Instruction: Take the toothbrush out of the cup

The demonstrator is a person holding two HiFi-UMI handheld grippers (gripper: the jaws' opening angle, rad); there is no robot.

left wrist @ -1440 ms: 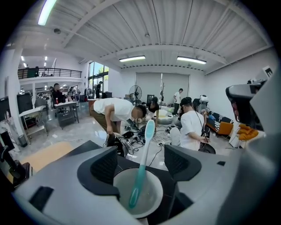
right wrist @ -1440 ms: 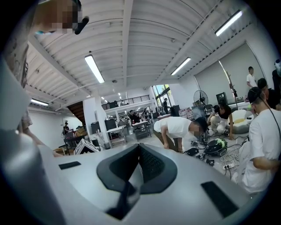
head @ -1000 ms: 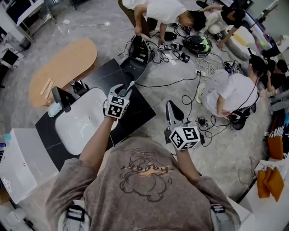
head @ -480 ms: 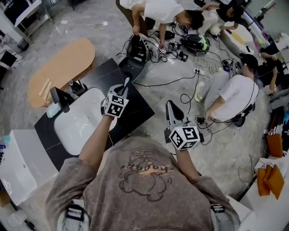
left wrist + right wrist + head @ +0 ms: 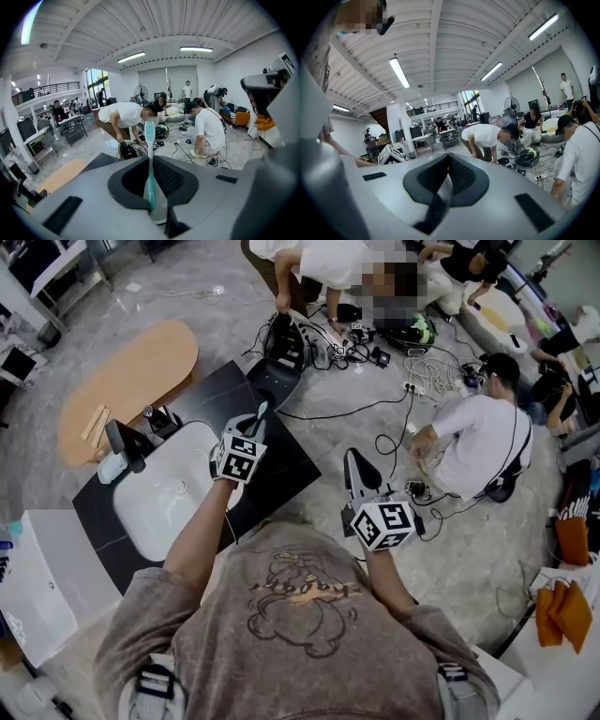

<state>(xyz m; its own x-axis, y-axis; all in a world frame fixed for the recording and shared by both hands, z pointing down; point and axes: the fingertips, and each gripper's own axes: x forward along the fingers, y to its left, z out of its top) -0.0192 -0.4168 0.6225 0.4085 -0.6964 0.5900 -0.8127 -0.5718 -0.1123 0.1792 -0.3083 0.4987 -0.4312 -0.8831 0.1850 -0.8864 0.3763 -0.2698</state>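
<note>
A teal toothbrush [image 5: 149, 154] stands upright between the jaws of my left gripper [image 5: 150, 190], which is shut on its handle. From the head view, that left gripper [image 5: 251, 430] hangs over the black counter [image 5: 286, 465] by the right rim of the white sink [image 5: 155, 512], and the toothbrush [image 5: 261, 412] pokes out beyond its tip. I cannot make out a cup in any view. My right gripper [image 5: 356, 465] floats off the counter's right side, over the floor. In its own view the right gripper [image 5: 447, 174] is shut with nothing in it.
A black faucet [image 5: 120, 442] and a pale blue item [image 5: 111, 467] sit at the sink's left end. An oval wooden table [image 5: 127, 381] lies beyond the counter. Cables [image 5: 422, 371] and several people [image 5: 478, 432] crouch on the floor ahead and to the right.
The toothbrush tip and left gripper have shifted slightly left. The person in white crouching on the floor at right has moved. My right gripper has stayed put.
</note>
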